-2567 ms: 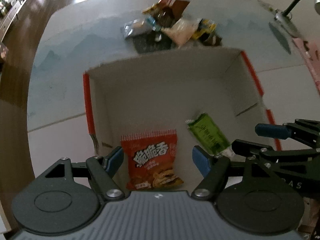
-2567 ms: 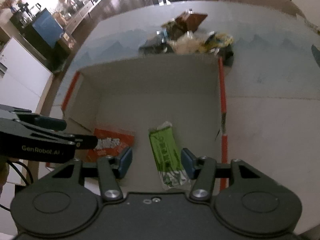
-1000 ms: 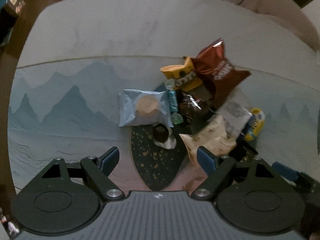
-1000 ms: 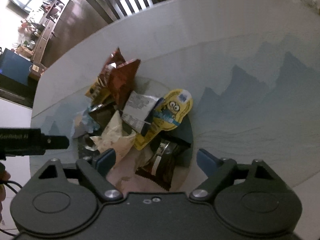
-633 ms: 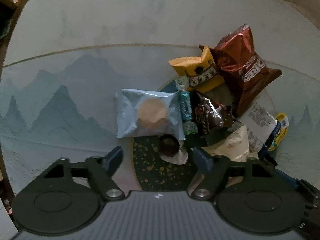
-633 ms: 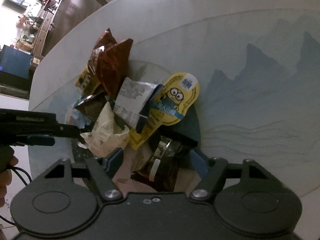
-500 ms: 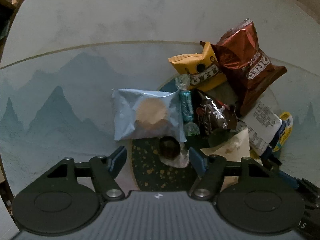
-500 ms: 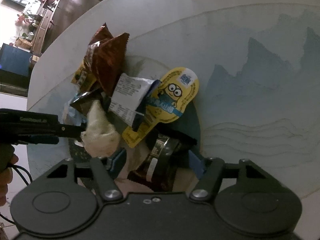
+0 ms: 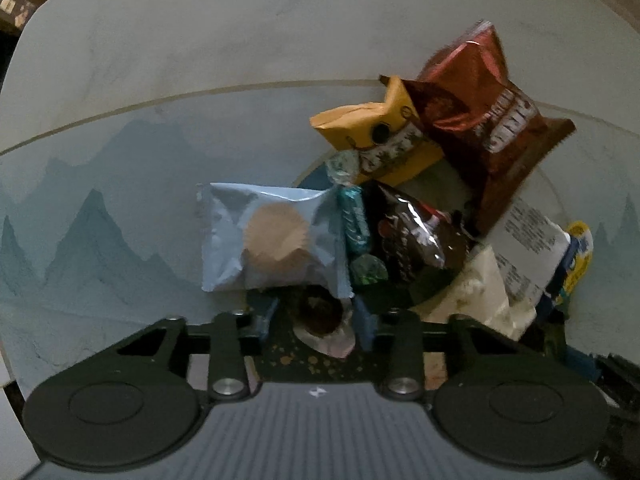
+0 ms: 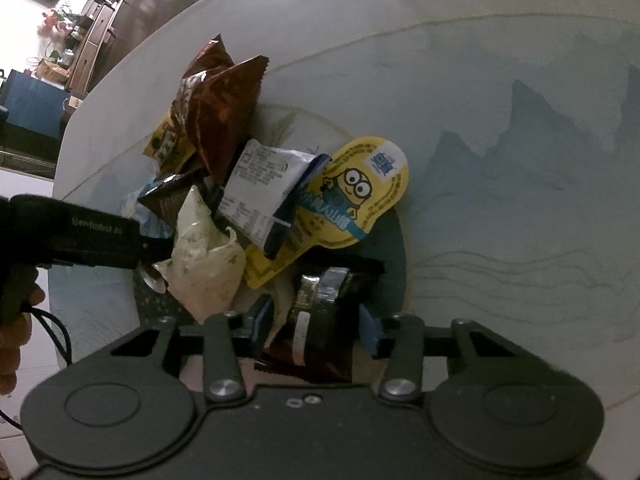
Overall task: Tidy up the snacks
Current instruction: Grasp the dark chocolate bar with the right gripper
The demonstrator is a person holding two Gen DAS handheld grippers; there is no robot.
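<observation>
A: Left wrist view: left gripper has just been closing on the small chocolate candy, just below the blue packet.

B: Right gripper pinches the dark foil pack (crinkly, light; hold mid-body).

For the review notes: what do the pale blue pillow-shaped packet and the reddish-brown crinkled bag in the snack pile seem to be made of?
Pale blue pillow-shaped packet: looks like thin plastic film with a soft satin sheen; it shows fine wrinkles and flat sealed ends. Reddish-brown crinkled bag: probably metallised foil-plastic laminate, glossy; sharp creases catch bright highlights. Neither can be confirmed by look alone.
</observation>
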